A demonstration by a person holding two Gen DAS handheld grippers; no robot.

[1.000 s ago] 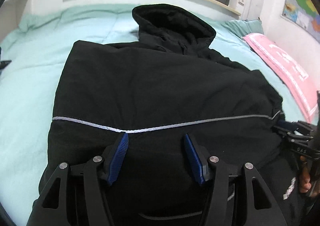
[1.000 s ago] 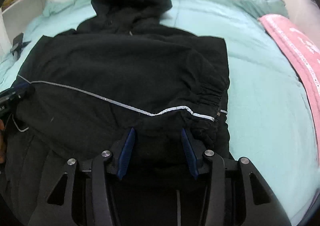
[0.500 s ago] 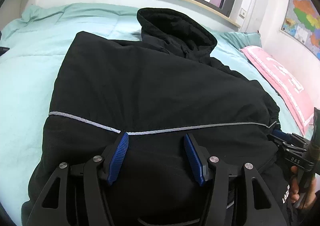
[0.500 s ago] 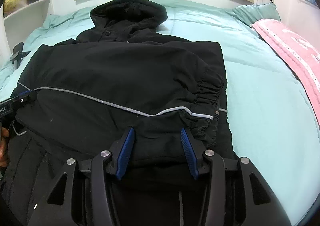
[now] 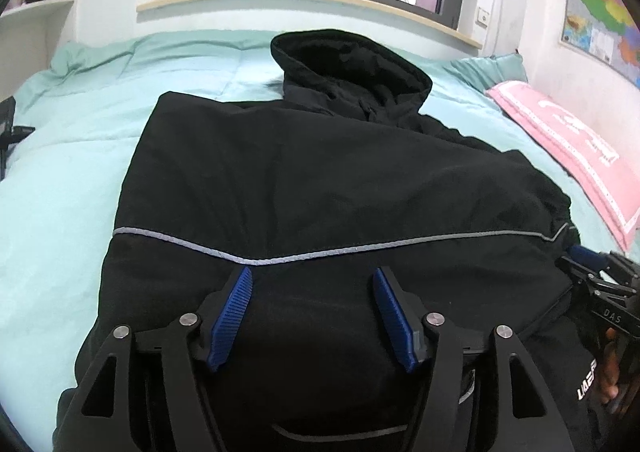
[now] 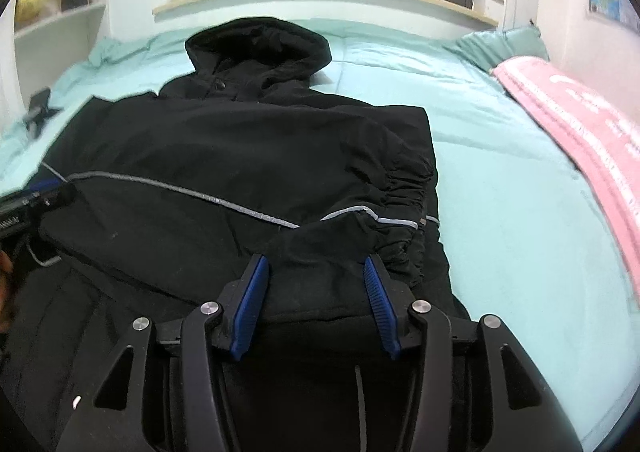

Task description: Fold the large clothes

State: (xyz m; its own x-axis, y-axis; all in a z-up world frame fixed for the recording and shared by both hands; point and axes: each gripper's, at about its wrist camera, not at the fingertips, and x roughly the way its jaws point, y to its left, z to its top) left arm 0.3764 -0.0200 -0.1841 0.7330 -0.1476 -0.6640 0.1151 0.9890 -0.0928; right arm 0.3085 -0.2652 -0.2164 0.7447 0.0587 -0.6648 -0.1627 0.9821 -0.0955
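A large black hooded jacket [image 5: 320,180] lies on the bed with its sleeves folded across the body, hood at the far end; it also shows in the right wrist view [image 6: 240,156]. A grey reflective stripe [image 5: 320,252] runs across it. My left gripper [image 5: 312,280] is open above the jacket's near left part, with black cloth between its blue pads. My right gripper [image 6: 316,268] is open over the near right part by the gathered cuff [image 6: 404,188]. Each gripper shows at the edge of the other's view, the right one [image 5: 596,272] and the left one [image 6: 32,200].
The mint green bedspread [image 6: 500,180] surrounds the jacket. A pink blanket [image 5: 568,156] lies along the right side. A small dark object [image 6: 38,108] sits at the bed's left edge. A window and sill stand behind the bed, shelves at the left.
Both grippers have lifted and tilted up, so more of the room and window shows. The jacket lies unchanged. The jaws stay open.
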